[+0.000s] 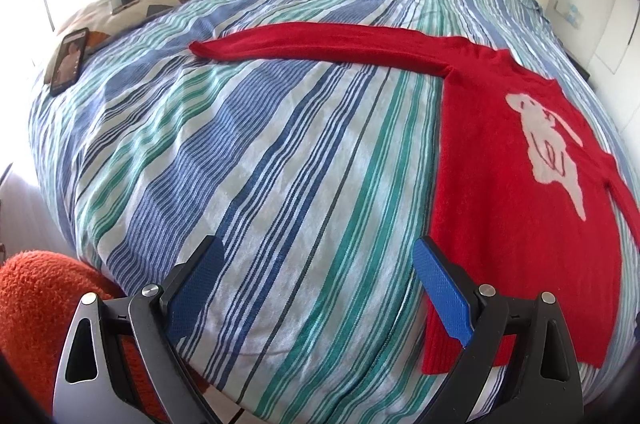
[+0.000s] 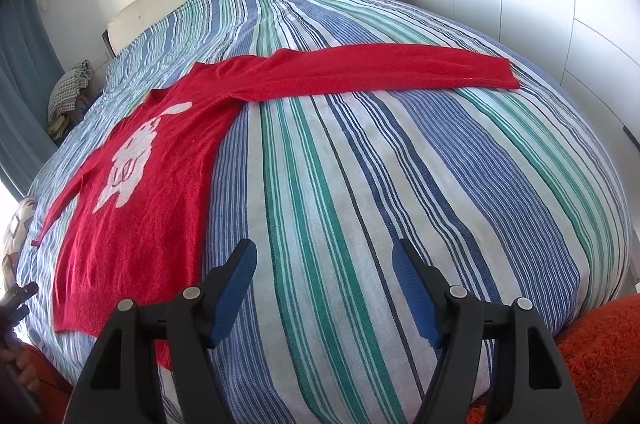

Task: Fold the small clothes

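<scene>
Blue ribbed pads of the left gripper point(image 1: 320, 288) and right gripper point(image 2: 326, 288) gape released, grasping nothing, above the striped woven bedspread point(image 2: 360, 164), where the fuzzy red sweater point(image 2: 160, 164) lies flat, sleeves outstretched.

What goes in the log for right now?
sweater: flat on bed, unfolded | left gripper: open, empty | right gripper: open, empty

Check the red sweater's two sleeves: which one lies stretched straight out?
The long red sleeve reaching across the striped bedspread; the other red sleeve angles down beside the sweater's body.
</scene>
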`<state>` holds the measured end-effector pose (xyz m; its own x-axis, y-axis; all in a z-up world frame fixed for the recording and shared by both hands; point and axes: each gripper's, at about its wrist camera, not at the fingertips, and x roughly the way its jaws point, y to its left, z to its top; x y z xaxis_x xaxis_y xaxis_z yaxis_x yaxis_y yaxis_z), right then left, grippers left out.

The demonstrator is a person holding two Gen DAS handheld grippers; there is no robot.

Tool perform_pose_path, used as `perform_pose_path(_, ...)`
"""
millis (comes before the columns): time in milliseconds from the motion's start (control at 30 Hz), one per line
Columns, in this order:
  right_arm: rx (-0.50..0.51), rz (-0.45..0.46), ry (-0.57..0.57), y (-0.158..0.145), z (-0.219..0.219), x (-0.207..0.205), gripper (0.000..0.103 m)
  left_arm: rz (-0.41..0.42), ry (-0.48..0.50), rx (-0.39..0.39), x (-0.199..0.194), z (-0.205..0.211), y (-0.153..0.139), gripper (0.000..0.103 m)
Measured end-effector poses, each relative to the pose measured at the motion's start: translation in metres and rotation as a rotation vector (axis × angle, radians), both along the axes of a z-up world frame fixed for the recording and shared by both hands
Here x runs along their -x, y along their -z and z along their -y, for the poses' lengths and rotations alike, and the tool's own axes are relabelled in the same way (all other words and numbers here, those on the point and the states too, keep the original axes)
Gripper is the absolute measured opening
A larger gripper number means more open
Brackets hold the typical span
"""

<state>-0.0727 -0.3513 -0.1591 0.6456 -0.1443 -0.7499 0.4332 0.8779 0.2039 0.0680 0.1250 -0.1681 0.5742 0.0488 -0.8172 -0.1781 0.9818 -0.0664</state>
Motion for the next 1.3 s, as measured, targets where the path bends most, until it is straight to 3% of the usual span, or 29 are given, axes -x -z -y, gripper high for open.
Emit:
perform_pose_path(200, -0.147, 0.081, 0.047, -0.013, 0.045, -0.002, 0.07, 0.003, 0.008, -0.021, 0.001, 0.003, 0.0, 0.096)
perform_pose_path(400, -0.312, 0.212, 0.246, -0.029, 0.163, 0.0, 0.07, -0.009, -0.009, -0.018, -0.001, 0.0, 0.004, 0.096)
perform_pose_path(533, -0.504, 0.247, 0.341, -0.009, 0.234, -0.002, 0.07, -0.014, -0.011, -0.023, -0.003, 0.002, 0.006, 0.096)
perform_pose_path(633, -0.627, 0.255, 0.364, 0.009, 0.257, -0.011, 0.07, -0.018, -0.002, -0.04, -0.003, 0.005, 0.008, 0.096)
perform_pose_path(767, -0.679, 0.226, 0.412, 0.029, 0.27, -0.029, 0.069, -0.039, 0.0, -0.064, -0.005, 0.007, 0.014, 0.096)
perform_pose_path(833, -0.712, 0.258, 0.47, 0.038, 0.276, -0.034, 0.069, -0.054, -0.009, -0.064, -0.007, 0.005, 0.018, 0.096)
perform_pose_path(933, -0.713, 0.295, 0.527, 0.041, 0.279, -0.039, 0.065, -0.067, -0.028, -0.057, -0.007, 0.0, 0.02, 0.096)
perform_pose_path(1033, -0.643, 0.255, 0.531, 0.041, 0.277, -0.048, 0.046, -0.075, -0.038, -0.054, -0.008, -0.002, 0.023, 0.096)
perform_pose_path(1100, -0.626, 0.211, 0.542, 0.043, 0.279, -0.051, 0.004, -0.087, -0.038, -0.056, -0.009, -0.001, 0.026, 0.096)
perform_pose_path(1200, -0.541, 0.206, 0.533, 0.021, 0.275, -0.057, 0.004, -0.082, -0.033, -0.051, -0.009, 0.0, 0.026, 0.096)
perform_pose_path(1300, -0.414, 0.231, 0.376, -0.034, 0.248, -0.089, 0.004, -0.08, -0.023, -0.03, -0.011, 0.001, 0.027, 0.096)
